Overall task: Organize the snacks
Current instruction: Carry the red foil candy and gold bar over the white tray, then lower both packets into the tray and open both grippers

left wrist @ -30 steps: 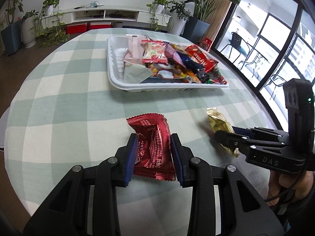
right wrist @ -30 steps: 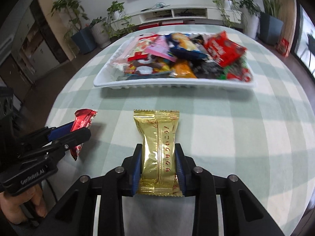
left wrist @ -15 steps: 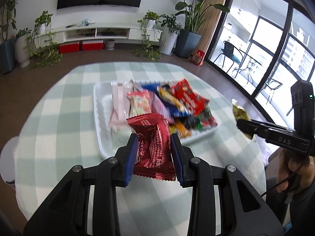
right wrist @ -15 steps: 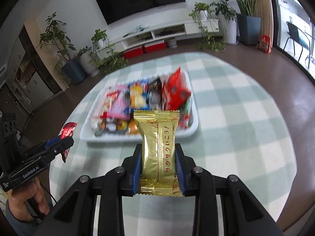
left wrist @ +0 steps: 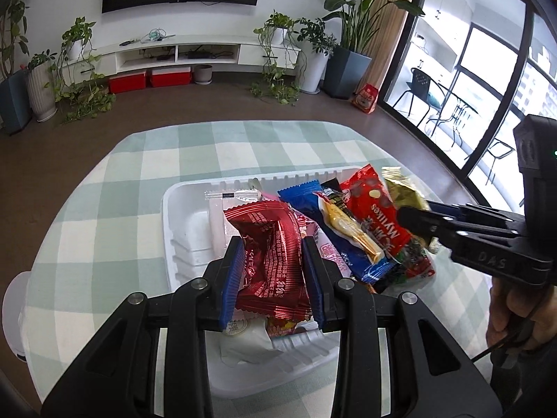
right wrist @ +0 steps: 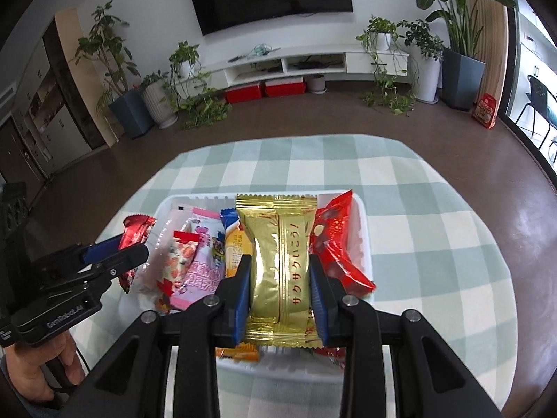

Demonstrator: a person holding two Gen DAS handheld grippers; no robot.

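Left wrist view: the left gripper (left wrist: pixel 272 275) was seen pinching a red snack packet (left wrist: pixel 275 261) between its blue pads, the packet held above the white tray (left wrist: pixel 181 209) that rested on the green-and-white checked tablecloth (left wrist: pixel 115 216). The tray was filled on its right side with mixed snacks, among them a red Mylikes bag (left wrist: pixel 374 216) and a blue packet (left wrist: pixel 306 198); its left part was bare. At the right edge the right gripper (left wrist: pixel 414 221) was seen, held by a hand (left wrist: pixel 515 317). In the right wrist view, the right gripper (right wrist: pixel 280 285) was shown clamped on a gold snack packet (right wrist: pixel 278 264) printed with red Japanese characters, likewise held over the tray (right wrist: pixel 363 244). The left gripper (right wrist: pixel 134 247) was visible at the left with its red packet (right wrist: pixel 134 233) pinched.
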